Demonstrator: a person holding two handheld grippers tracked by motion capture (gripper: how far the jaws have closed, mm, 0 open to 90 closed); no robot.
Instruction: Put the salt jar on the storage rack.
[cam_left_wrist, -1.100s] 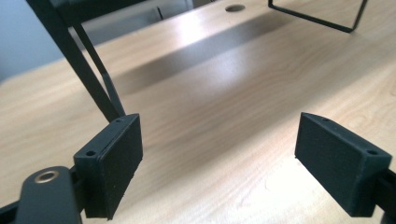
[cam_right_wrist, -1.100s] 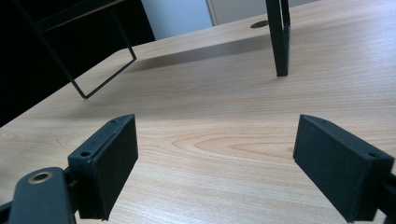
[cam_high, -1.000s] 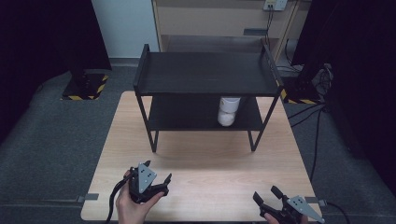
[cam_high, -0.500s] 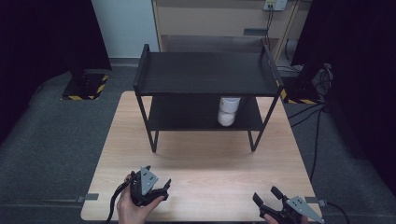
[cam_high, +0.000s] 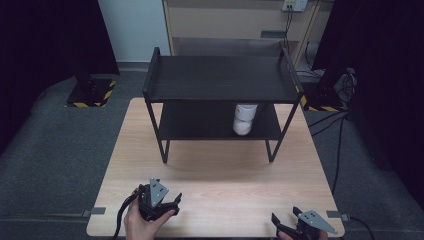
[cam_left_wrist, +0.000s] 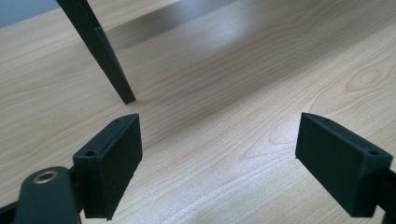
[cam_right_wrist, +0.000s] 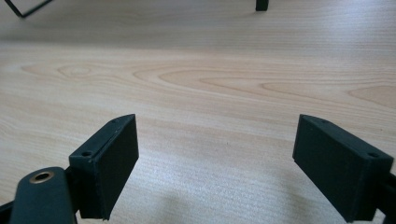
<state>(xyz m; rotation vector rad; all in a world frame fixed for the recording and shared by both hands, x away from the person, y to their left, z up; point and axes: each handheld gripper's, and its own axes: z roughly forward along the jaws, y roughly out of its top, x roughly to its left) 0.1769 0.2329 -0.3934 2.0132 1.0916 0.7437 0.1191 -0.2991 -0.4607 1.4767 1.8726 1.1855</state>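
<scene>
The two-tier shelf (cam_high: 220, 100) stands on the far half of the table (cam_high: 215, 175). A cup (cam_high: 244, 119) sits on the shelf's lower tier, right of its middle. Nearer than the shelf, the left gripper (cam_high: 167, 202) rests at the table's near-left, the right gripper (cam_high: 286, 223) at its near-right corner.

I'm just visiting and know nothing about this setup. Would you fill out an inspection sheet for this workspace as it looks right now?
Surface: light wooden table, bare wood between the grippers and the shelf rack.
Job's things: black two-tier shelf rack at the far side of the table; white cup-like container on its lower tier, right of middle; top tier bare.
Clutter: nothing seen.
Grippers: left gripper near the table's front edge, jaws apart, nothing between them; right gripper at the front right corner, jaws apart, nothing between them.
Cables: black cable trailing from the left gripper; black cables on the floor to the right.
Surroundings: grey carpet, wooden cabinet behind, dark curtains at both sides.
</scene>
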